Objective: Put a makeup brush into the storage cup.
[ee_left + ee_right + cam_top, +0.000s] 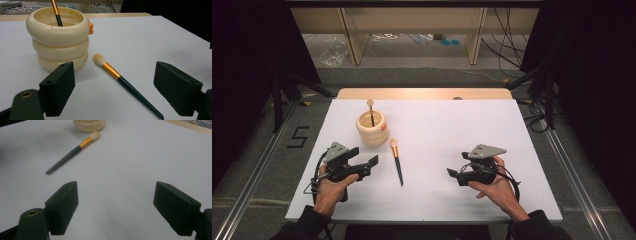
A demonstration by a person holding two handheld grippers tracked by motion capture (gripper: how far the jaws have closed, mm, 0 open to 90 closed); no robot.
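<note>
One makeup brush (371, 111) already stands in the cream ringed holder (372, 128), bristles up. A second brush (396, 161) lies flat on the white table (452, 135), just beside the holder, bristle end toward it and handle pointing back at the person. So the job looks about half done (assuming both belong in the holder). The left gripper (365, 162) sits close to the lying brush with its jaws spread wide and nothing between them; the right gripper (453, 173) rests well apart, jaws likewise spread and empty. Picking up and dropping in that second brush is what's left.
</note>
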